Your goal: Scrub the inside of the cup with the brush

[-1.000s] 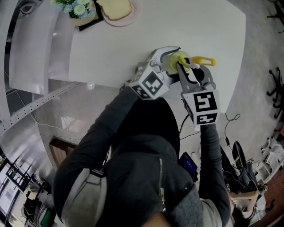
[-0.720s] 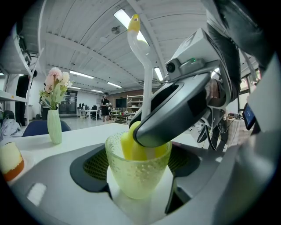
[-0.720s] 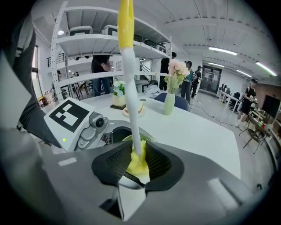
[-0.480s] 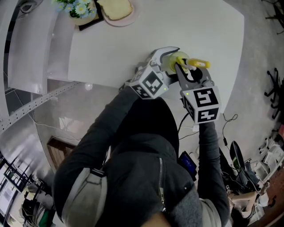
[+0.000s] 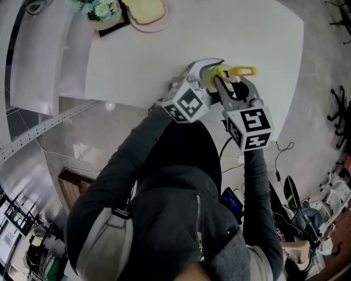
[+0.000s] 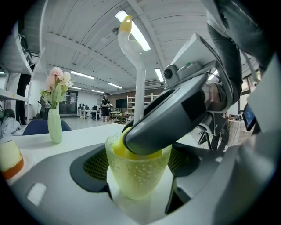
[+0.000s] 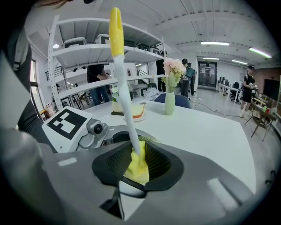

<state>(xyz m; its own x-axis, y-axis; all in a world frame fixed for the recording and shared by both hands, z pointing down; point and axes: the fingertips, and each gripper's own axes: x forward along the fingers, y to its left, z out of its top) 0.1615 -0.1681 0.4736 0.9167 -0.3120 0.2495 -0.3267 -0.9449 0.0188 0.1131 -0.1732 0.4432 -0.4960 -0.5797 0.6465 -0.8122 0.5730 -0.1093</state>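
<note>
A pale yellow-green pebbled cup (image 6: 138, 176) stands upright between the dark pads (image 6: 97, 165) of my left gripper (image 6: 139, 163), which is shut on it. My right gripper (image 7: 138, 163) is shut on the brush's yellow sponge head (image 7: 139, 169), where the white handle (image 7: 124, 92) joins it. The handle rises to a yellow tip. In the left gripper view the right gripper (image 6: 175, 116) leans over the cup's mouth and the sponge (image 6: 119, 150) sits inside the cup. From the head view both grippers meet at the table's near edge, around the cup (image 5: 215, 78) and the brush (image 5: 243, 71).
On the white table (image 5: 164, 49), a pink plate with a cake (image 5: 145, 11) and a vase of flowers (image 5: 96, 10) stand at the far left corner. Metal shelving (image 5: 33, 71) runs along the left. The table's right edge (image 5: 290, 82) drops to the floor. People stand far off.
The brush handle's yellow tip has swung a little up and left as the right gripper rolled. The left gripper and the cup have stayed put.
</note>
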